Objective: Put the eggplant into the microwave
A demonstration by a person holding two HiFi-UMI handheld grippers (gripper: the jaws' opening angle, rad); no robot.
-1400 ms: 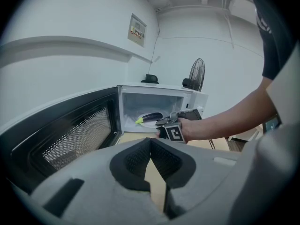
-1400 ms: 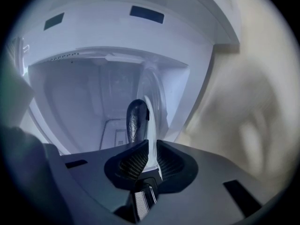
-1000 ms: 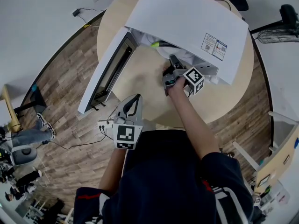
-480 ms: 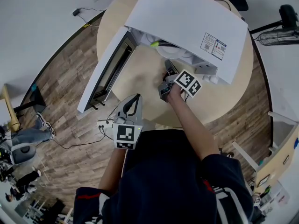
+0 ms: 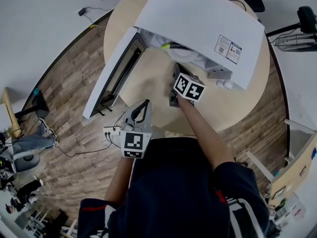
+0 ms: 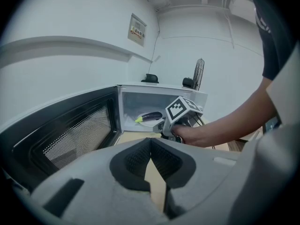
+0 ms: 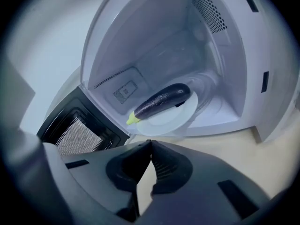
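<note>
The dark purple eggplant [image 7: 162,100] with a green stem lies on a white plate [image 7: 174,117] inside the open white microwave [image 5: 198,19]. From above only its green tip [image 5: 165,46] shows; in the left gripper view the eggplant [image 6: 151,116] is seen whole. My right gripper [image 5: 177,69] is just in front of the cavity, above the round table [image 5: 148,83]. Its jaws are shut and empty, and the right gripper [image 7: 150,144] points at the plate. My left gripper [image 5: 144,104] hangs at the table's near edge, well back; the left gripper [image 6: 150,142] is shut on nothing.
The microwave door [image 5: 116,73] stands swung open to the left, between my left gripper and the cavity. A fan [image 5: 297,33] stands on the floor at the right. Cables [image 5: 84,152] trail across the wooden floor on the left.
My right gripper has drawn back a little from the microwave opening and shifted left. The eggplant stays on the plate inside. The left gripper has not moved.
</note>
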